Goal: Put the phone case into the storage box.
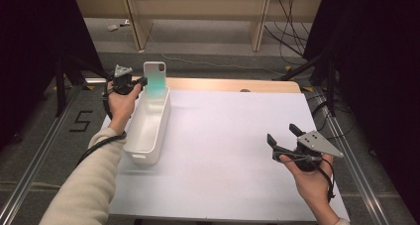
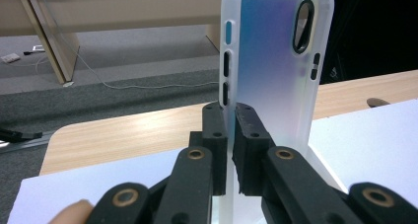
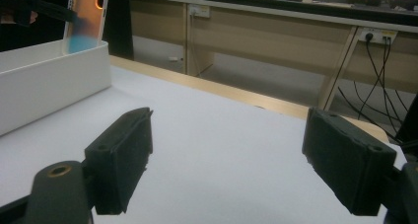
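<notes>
A translucent iridescent phone case point(image 1: 155, 79) stands upright over the far end of a white rectangular bin point(image 1: 146, 131). My left gripper point(image 1: 140, 81) is shut on the case's side edge. In the left gripper view the case point(image 2: 276, 66) rises between the jaws of my left gripper point(image 2: 230, 135), camera cutout at the top. My right gripper point(image 1: 283, 135) hovers open over the right side of the white table, nothing between its pads. In the right gripper view its jaws stand wide apart around my right gripper's midpoint point(image 3: 226, 155), with the case point(image 3: 85, 19) and the bin point(image 3: 47, 83) far left.
A white sheet point(image 1: 223, 145) covers the table, with a wooden strip point(image 1: 233, 84) along its far edge. Beyond lie grey floor, wooden desk legs point(image 1: 258, 22) and cables point(image 1: 292, 22). Metal rails point(image 1: 29, 155) run along both sides of the table.
</notes>
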The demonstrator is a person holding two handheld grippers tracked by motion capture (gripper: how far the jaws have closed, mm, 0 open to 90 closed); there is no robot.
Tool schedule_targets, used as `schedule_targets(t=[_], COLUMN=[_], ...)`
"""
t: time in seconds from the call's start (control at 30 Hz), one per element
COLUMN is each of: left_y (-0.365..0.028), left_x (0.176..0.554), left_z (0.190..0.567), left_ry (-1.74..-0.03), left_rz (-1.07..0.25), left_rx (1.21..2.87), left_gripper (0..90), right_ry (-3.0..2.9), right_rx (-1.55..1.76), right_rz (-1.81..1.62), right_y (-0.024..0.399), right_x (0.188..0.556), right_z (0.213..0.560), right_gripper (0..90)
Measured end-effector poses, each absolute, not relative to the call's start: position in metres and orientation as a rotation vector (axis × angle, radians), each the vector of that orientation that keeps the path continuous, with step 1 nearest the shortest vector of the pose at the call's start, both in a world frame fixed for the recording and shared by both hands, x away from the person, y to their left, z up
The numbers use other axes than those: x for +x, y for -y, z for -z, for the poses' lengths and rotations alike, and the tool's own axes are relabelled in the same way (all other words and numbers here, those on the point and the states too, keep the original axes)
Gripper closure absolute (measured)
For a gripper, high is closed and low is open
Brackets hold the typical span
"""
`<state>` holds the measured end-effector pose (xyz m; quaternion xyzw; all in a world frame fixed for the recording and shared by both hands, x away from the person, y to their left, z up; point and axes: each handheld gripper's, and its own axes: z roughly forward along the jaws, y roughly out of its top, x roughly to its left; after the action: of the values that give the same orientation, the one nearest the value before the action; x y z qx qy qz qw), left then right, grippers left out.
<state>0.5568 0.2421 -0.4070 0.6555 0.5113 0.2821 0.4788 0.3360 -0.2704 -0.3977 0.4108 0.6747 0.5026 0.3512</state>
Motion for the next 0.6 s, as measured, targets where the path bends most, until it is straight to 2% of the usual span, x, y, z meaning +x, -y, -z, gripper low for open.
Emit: schedule_targets(t=[0.6], left_y=[-0.246], left_x=[0.56], left_z=[0.418], left_ry=[-1.281], left_rz=[-0.685], left_rx=[1.625], left_gripper=[84.5], right_ry=[-1.75], right_rx=[1.072], right_rz=[-1.302], right_y=[0.27], right_x=[0.336], right_z=[0.398], right_gripper=[20.2])
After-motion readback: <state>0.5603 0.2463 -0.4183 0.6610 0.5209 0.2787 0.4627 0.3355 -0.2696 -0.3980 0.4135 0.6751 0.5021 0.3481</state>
